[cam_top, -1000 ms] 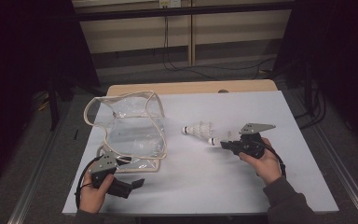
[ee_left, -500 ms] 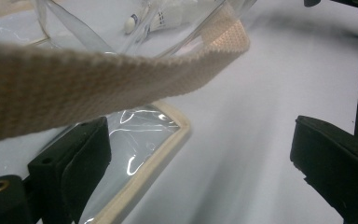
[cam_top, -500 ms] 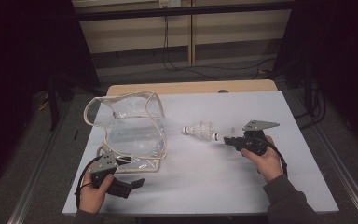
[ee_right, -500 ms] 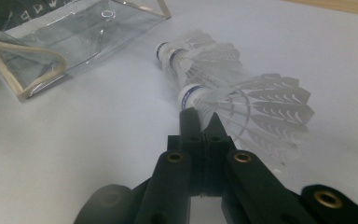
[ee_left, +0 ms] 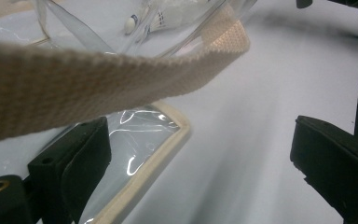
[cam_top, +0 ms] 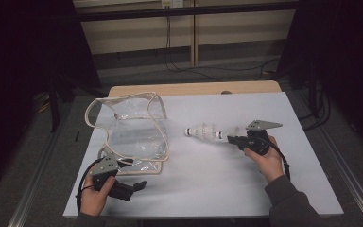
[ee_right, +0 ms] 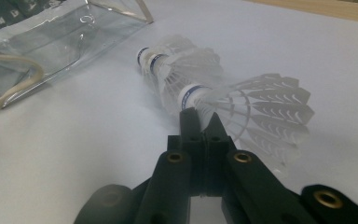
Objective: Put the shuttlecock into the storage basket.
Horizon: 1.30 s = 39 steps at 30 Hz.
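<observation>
At the centre right of the high view, our right hand-held gripper (cam_top: 230, 139) was clamped tight on the feathers of the nearest shuttlecock in a nested stack of shuttlecocks (cam_top: 204, 132) lying on the table (cam_top: 217, 184). At the lower left, our left hand-held gripper (cam_top: 134, 185) stood with jaws apart beside the strap (ee_left: 98, 77) of the clear bag (cam_top: 132, 130). We judged the stack was being carried to the bag; next we needed the mouth held wide.
</observation>
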{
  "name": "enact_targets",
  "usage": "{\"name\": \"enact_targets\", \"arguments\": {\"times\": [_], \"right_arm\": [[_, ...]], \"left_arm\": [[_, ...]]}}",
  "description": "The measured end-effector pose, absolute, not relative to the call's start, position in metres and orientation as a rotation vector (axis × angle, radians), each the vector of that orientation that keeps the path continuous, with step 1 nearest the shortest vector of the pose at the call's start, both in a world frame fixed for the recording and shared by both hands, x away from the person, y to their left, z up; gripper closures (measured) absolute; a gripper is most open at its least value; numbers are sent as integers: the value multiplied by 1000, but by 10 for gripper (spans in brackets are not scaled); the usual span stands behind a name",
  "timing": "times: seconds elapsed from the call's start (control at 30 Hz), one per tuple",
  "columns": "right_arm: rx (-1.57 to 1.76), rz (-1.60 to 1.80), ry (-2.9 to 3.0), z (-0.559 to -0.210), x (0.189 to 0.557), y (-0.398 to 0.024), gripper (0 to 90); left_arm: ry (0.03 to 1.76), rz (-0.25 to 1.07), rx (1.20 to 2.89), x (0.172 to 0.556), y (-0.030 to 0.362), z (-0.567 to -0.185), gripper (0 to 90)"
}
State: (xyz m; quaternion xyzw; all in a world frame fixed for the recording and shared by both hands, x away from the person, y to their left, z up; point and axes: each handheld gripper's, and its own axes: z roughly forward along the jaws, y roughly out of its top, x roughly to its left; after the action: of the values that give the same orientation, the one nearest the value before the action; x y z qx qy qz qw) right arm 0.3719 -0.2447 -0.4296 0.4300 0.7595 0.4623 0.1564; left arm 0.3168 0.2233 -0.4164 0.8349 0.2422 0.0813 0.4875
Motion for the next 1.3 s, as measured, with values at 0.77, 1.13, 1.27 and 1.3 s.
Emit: {"name": "enact_targets", "arguments": {"times": [0.77, 1.13, 1.27, 1.3], "right_arm": [[1240, 1287, 2176, -430, 389, -235, 900], [1262, 1289, 2161, -430, 394, -232, 900], [1265, 1284, 2164, -432, 396, -231, 900], [1264, 1283, 2163, -432, 396, -231, 900]], "left_arm": [[590, 193, 2029, 317, 223, -417, 51], [589, 191, 2030, 316, 223, -417, 51], [587, 191, 2029, 316, 223, -417, 50], [588, 192, 2029, 316, 223, -417, 50]]}}
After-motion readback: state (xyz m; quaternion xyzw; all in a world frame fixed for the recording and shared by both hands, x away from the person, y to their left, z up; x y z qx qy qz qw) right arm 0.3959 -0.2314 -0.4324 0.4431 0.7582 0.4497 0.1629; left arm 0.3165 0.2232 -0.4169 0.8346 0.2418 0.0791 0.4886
